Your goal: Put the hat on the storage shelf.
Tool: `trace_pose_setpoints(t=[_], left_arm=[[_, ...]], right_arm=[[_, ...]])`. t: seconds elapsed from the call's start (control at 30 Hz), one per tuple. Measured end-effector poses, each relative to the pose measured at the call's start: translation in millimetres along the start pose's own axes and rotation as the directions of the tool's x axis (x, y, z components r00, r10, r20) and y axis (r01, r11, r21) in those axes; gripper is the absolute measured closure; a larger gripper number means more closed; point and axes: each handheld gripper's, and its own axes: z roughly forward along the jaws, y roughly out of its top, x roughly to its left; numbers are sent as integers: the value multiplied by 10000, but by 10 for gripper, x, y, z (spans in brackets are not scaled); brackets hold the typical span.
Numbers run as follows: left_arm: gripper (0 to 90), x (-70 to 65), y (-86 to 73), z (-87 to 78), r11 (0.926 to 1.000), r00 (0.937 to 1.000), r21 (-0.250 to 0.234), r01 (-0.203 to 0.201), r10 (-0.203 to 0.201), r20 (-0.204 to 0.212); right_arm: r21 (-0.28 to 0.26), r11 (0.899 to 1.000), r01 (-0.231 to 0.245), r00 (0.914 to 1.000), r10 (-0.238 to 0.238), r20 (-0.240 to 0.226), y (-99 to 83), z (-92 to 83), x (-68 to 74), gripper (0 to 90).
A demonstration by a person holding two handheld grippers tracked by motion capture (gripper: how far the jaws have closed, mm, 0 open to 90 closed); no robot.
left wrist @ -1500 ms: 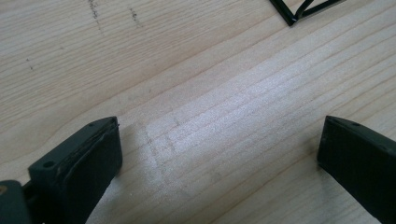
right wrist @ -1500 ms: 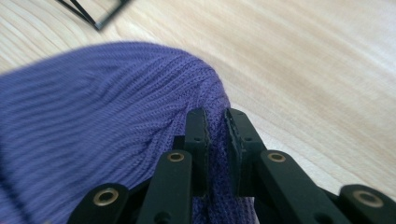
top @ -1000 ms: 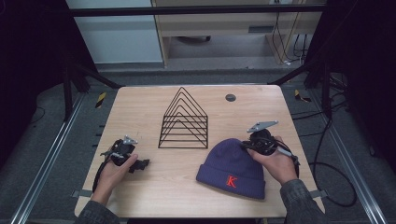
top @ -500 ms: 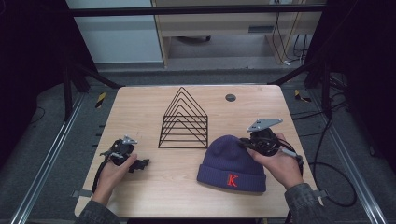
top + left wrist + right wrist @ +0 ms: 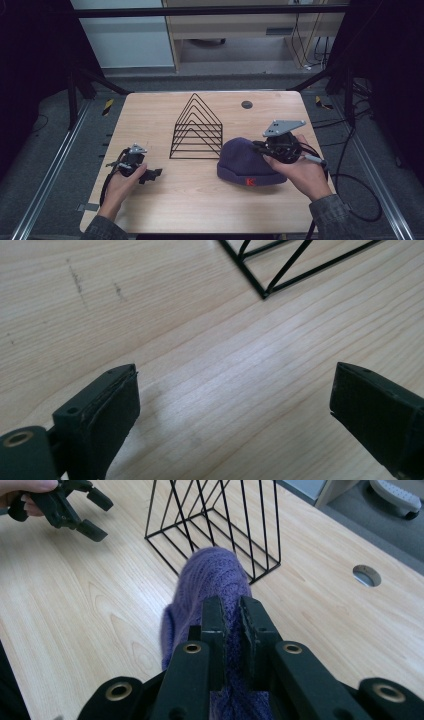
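A pale wooden worktop (image 5: 200, 200) seen from above, with a person's two forearms entering from the bottom edge. At the lower left of the high view, the left hand (image 5: 120, 182) holds the left claw (image 5: 150, 174) low over the wood; its jaws stand wide apart with nothing between them. In the left claw's own view, bare wood grain lies between the two black jaws, and a corner of the wire rack (image 5: 280, 265) crosses the upper right of the frame.

In the middle of the high view stands the black wire rack (image 5: 196, 128), a row of upright triangles, resting on the worktop. Just right of it, lower in the frame, lies a purple knitted beanie (image 5: 245, 160) with a small red patch on its cuff, close beside the rack's base.

At the right, the right hand (image 5: 302, 172) holds the right claw (image 5: 257, 146), its jaws pinched together on the beanie's knit. A small dark round hole (image 5: 246, 104) sits in the worktop at upper centre-right, well apart from the beanie.
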Motion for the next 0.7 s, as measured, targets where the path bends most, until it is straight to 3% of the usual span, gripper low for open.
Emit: trace_pose_setpoints(t=[0.07, 0.13, 0.3, 0.5, 0.57, 0.7], left_arm=[[56, -31, 26, -64, 9998, 9999, -169, 100, -99, 114], [56, -73, 80, -170, 9987, 10000, -500, -65, 67, 46], [56, -132, 258, -445, 9889, 9999, -1480, 111, -111, 11], [54, -224, 463, -621, 9801, 9990, -1978, 177, -90, 446], [56, -264, 561, -722, 9754, 9985, -2201, 108, 11, 539], [56, -376, 756, -913, 9665, 9967, -2528, -448, 606, 549]], right_arm=[[-12, 10000, 44, 10000, -44, 8, 21, -16, -8, 823], [-110, 9999, 58, 10000, -58, 12, 47, -43, -22, 823], [-296, 9995, 72, 10000, -70, 58, 129, -139, -86, 823], [-620, 9980, 130, 9998, -119, 166, 252, -238, -139, 823], [-756, 9970, 176, 9996, -159, 239, 307, -270, -160, 823], [-889, 9953, 387, 9987, -356, 365, 407, -315, -185, 823]])
